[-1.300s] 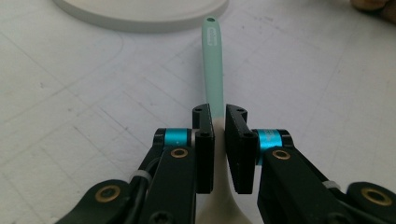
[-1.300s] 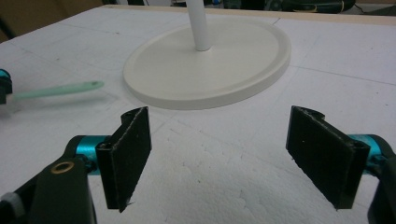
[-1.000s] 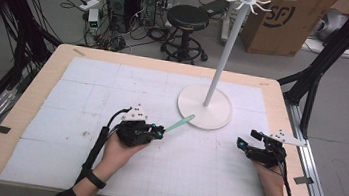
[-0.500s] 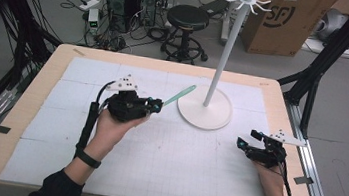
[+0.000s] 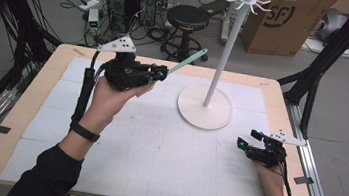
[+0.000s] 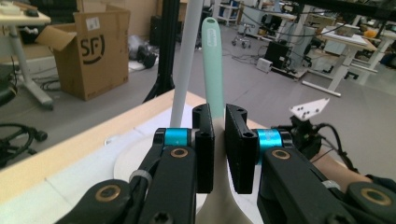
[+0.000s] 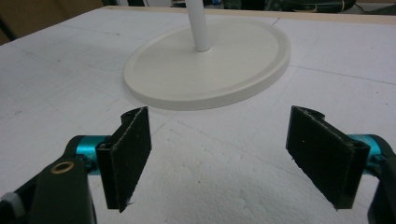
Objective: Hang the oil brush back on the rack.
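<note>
Gripping a slim mint-green utensil handle, the left gripper has its 2 flat black jaws clamped on the wider pale end. That handle is smooth, matte plastic, long and narrow with a rounded tip pierced by a small hanging hole; it is raised well above the table, over the far left part, and slants up toward the stand's pole. Its lower end is hidden between the pads. The stand is white: a round, shallow-rimmed disc base near the far right part of the table, a thin straight pole, and a crown of short curved hooks on top. A white mat with a faint grid and a slightly grainy surface covers the table, leaving a bare pale wooden border along every edge. The right gripper rests low near the right edge with its textured pads set wide apart and nothing between them. Open mat stretches across the middle and the near edge.
</note>
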Tool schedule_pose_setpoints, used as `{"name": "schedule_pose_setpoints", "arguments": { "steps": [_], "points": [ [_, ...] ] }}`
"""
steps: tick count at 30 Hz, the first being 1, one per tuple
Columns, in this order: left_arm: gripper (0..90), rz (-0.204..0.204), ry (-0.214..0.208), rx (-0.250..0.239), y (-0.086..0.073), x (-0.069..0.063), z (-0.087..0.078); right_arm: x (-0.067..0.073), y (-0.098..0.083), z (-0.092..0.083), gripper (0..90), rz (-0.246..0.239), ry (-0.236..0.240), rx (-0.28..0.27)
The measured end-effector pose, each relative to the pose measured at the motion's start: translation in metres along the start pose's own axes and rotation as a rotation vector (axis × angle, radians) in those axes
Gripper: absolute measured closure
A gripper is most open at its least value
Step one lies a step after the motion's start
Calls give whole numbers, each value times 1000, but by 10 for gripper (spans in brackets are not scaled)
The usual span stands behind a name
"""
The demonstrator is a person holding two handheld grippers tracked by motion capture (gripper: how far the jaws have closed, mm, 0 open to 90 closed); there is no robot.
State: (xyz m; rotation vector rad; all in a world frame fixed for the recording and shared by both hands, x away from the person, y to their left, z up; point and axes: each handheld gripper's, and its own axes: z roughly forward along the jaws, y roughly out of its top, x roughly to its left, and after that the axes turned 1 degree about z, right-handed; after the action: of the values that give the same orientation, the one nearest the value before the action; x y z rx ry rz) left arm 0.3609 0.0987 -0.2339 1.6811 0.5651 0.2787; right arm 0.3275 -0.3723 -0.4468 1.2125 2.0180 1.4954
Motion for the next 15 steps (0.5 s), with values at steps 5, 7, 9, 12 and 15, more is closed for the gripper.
{"name": "schedule_pose_setpoints", "arguments": {
  "steps": [5, 7, 9, 12, 15],
  "points": [
    [824, 21, -20, -17, 25, -2, -1, -1, 0, 0, 216, -6, 0, -1],
    [824, 31, -18, -14, 34, -3, 0, -1, 0, 0, 216, -5, 0, 0],
    [824, 39, -24, -17, 41, -4, 1, -1, 0, 0, 216, -6, 0, 0],
    [824, 51, -27, -24, 51, -7, 1, -1, 0, 0, 216, -5, 1, 0],
    [824, 50, -37, -33, 60, -8, 2, 0, 0, 0, 216, -1, 1, 1]
  ]
}}
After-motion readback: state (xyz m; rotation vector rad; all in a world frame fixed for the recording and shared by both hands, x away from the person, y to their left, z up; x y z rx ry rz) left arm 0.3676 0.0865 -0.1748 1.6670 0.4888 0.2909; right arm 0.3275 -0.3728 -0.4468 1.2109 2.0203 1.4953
